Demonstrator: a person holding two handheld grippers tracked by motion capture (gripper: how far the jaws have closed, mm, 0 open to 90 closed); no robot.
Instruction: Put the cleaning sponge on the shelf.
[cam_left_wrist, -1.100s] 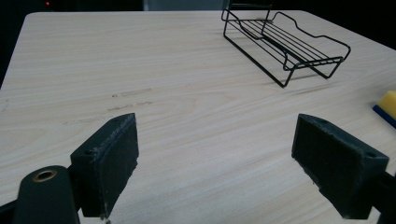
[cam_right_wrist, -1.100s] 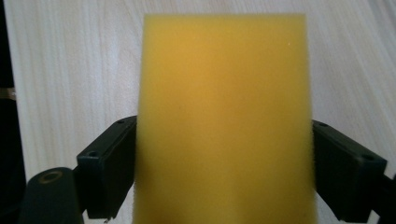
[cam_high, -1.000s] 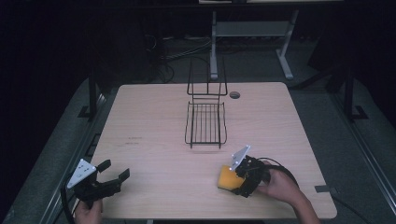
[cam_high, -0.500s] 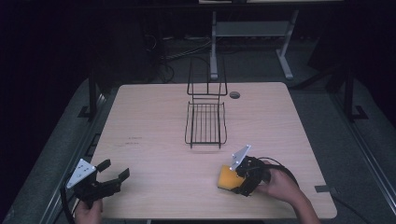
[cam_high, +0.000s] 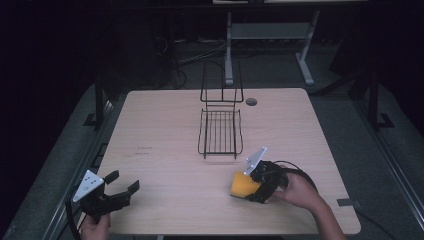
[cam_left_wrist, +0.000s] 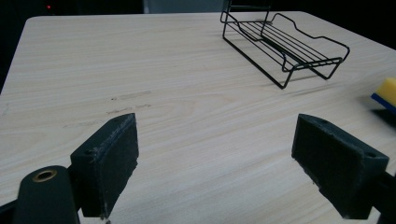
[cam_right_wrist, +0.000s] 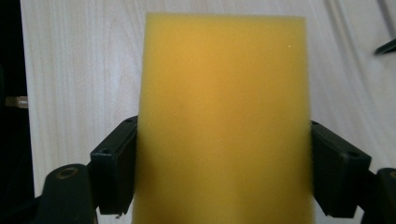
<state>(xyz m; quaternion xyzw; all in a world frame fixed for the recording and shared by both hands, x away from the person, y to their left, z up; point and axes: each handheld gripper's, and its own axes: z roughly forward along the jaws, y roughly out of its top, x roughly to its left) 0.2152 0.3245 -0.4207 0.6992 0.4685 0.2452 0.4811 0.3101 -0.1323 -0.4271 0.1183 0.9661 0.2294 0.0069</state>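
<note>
Sponges: one, a yellow rectangular foam sponge (cam_right_wrist: 224, 121) with a blue underside, low over the near right part of the table (cam_high: 165, 125), in front of the rack.
Racks: one black wire rack (cam_high: 220, 131) with an upright back, standing mid-table, nothing in it.
Grippers: two.
Right gripper (cam_high: 253, 190): jaws pressed against both long sides of the sponge, pinching it between them.
Left gripper (cam_high: 123, 182): jaws spread wide with bare wood between them, at the near left corner, well apart from the sponge.
Hands: two, one behind each gripper.
</note>
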